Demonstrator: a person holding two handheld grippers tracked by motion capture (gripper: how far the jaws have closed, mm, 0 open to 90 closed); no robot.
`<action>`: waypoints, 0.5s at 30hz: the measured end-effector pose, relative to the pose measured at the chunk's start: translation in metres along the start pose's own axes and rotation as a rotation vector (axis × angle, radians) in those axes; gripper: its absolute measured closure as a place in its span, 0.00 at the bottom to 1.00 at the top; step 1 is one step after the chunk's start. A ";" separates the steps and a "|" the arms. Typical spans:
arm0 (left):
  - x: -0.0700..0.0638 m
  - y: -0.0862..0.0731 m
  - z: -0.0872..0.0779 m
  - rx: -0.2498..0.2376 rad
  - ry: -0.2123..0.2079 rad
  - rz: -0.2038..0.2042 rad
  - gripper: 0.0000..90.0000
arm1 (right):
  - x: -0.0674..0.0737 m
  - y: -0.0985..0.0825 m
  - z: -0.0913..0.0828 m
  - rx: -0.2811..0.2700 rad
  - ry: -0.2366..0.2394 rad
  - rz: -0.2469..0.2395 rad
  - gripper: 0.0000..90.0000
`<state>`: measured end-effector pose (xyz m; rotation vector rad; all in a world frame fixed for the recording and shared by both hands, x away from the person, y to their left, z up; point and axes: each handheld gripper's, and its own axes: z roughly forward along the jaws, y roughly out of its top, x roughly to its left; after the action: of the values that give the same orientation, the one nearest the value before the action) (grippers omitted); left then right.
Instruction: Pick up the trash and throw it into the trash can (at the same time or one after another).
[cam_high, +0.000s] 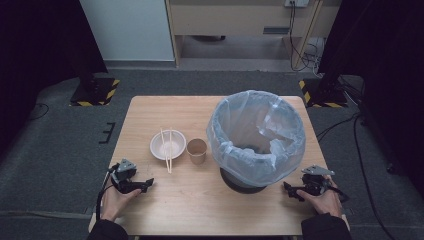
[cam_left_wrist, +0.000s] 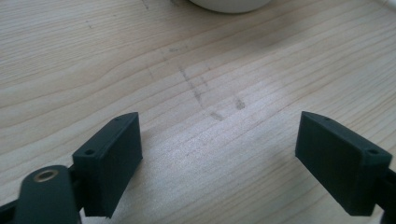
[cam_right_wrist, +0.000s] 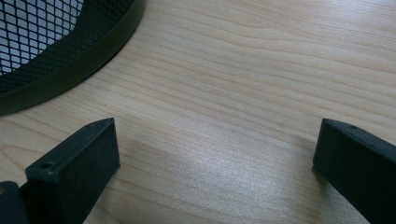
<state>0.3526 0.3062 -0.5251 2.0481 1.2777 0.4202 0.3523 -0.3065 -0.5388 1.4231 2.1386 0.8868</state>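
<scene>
A white bowl (cam_high: 167, 145) with a pair of chopsticks (cam_high: 167, 150) laid across it sits left of centre on the wooden table (cam_high: 165, 200). A brown paper cup (cam_high: 197, 151) stands just right of the bowl. A black mesh bin lined with a clear bag (cam_high: 256, 136) takes the table's right half. My left gripper (cam_high: 148, 184) rests near the front left, open, nothing between its jaws; the bowl's rim (cam_left_wrist: 231, 4) lies beyond it. My right gripper (cam_high: 287, 189) rests at the front right, open and empty, with the bin's base (cam_right_wrist: 60, 51) just ahead.
Grey carpet surrounds the table. Black stands with yellow-striped feet (cam_high: 95, 92) sit past the far corners, and cables (cam_high: 350, 130) trail on the floor at right. Bare wood lies between the two grippers along the front edge.
</scene>
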 end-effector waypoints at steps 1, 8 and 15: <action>0.000 0.001 -0.002 -0.010 0.003 0.000 0.16 | 0.000 0.000 0.000 0.000 -0.001 0.000 0.01; 0.002 0.007 -0.016 -0.102 0.035 -0.048 0.18 | 0.000 0.000 0.000 0.000 -0.001 0.000 0.01; 0.003 0.013 -0.029 -0.152 0.063 -0.057 0.19 | 0.000 0.000 0.000 -0.001 0.005 0.003 0.01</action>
<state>0.3456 0.3160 -0.4956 1.8800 1.2977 0.5426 0.3527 -0.3069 -0.5388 1.4249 2.1405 0.8935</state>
